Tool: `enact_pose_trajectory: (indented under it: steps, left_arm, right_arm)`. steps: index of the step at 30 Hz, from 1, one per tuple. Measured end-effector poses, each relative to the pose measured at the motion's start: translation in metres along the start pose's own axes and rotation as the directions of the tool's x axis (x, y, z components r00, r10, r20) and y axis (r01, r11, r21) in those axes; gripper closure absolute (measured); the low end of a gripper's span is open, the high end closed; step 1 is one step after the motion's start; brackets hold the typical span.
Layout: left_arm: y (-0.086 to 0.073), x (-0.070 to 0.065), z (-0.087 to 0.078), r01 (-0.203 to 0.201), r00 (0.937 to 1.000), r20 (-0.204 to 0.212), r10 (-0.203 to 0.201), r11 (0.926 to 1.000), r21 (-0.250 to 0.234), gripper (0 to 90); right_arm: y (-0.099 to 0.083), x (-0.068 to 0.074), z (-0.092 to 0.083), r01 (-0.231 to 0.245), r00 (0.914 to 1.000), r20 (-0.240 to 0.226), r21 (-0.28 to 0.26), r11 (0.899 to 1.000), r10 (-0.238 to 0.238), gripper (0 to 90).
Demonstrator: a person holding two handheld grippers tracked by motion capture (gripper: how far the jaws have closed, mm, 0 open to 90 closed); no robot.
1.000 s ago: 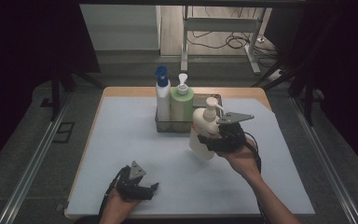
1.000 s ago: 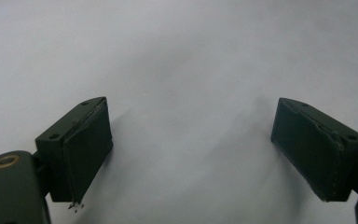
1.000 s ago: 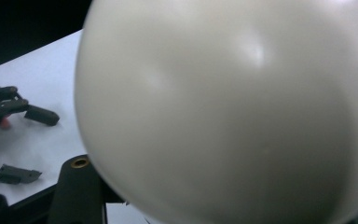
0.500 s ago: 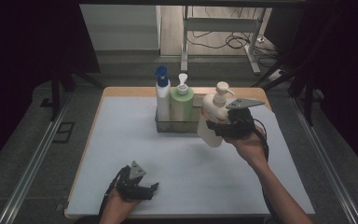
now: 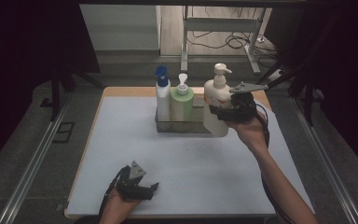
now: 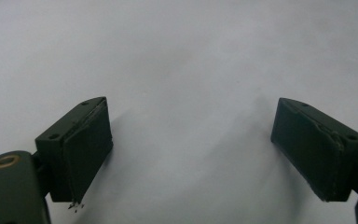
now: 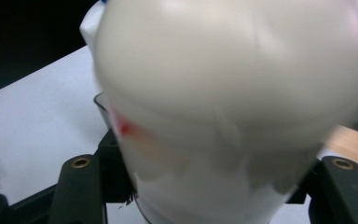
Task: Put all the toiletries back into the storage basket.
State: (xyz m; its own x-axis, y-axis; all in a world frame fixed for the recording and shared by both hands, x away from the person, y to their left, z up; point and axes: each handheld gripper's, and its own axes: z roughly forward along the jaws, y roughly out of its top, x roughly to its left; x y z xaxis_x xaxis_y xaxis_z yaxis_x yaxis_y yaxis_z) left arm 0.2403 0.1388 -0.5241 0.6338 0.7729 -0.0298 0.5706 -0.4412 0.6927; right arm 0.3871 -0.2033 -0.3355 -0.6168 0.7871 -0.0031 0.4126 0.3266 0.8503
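A cream pump bottle (image 5: 216, 100) with a red mark on its label hangs upright above the table, level with the right end of the metal rack (image 5: 200, 126). My right gripper (image 5: 220, 113) is shut on its middle; up close the cream bottle (image 7: 223, 93) sits between both jaws. In the rack stand a white bottle with a blue cap (image 5: 162, 99) and a green pump bottle (image 5: 182, 105). My left gripper (image 5: 145, 190) rests near the table's front edge, open. Its jaws stand wide apart over the bare white mat (image 6: 191, 70), nothing between the left gripper's (image 6: 191, 149) jaws.
The white mat (image 5: 135, 140) covers a wooden table. A metal frame and cables lie on the floor beyond the far edge. Dark rails run along both sides of the table.
My right gripper has lifted the cream bottle off the mat and carried it up and back toward the rack's right end. The left gripper has stayed put.
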Motion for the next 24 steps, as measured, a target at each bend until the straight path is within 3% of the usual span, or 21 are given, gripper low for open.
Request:
enact_pose_trajectory:
  steps: [4, 24]
  left_arm:
    - [0.000, 0.000, 0.000, 0.000, 1.0000, 0.000, 0.000, 1.0000, 0.000, 12.1]
    - [0.000, 0.000, 0.000, 0.000, 1.0000, 0.000, 0.000, 1.0000, 0.000, 12.1]
  right_arm:
    - [0.004, -0.002, 0.004, 0.002, 0.9998, 0.022, -0.004, 1.000, -0.002, 37.3]
    - [0.017, -0.014, 0.015, -0.029, 0.9987, 0.043, -0.017, 0.999, 0.029, 37.8]
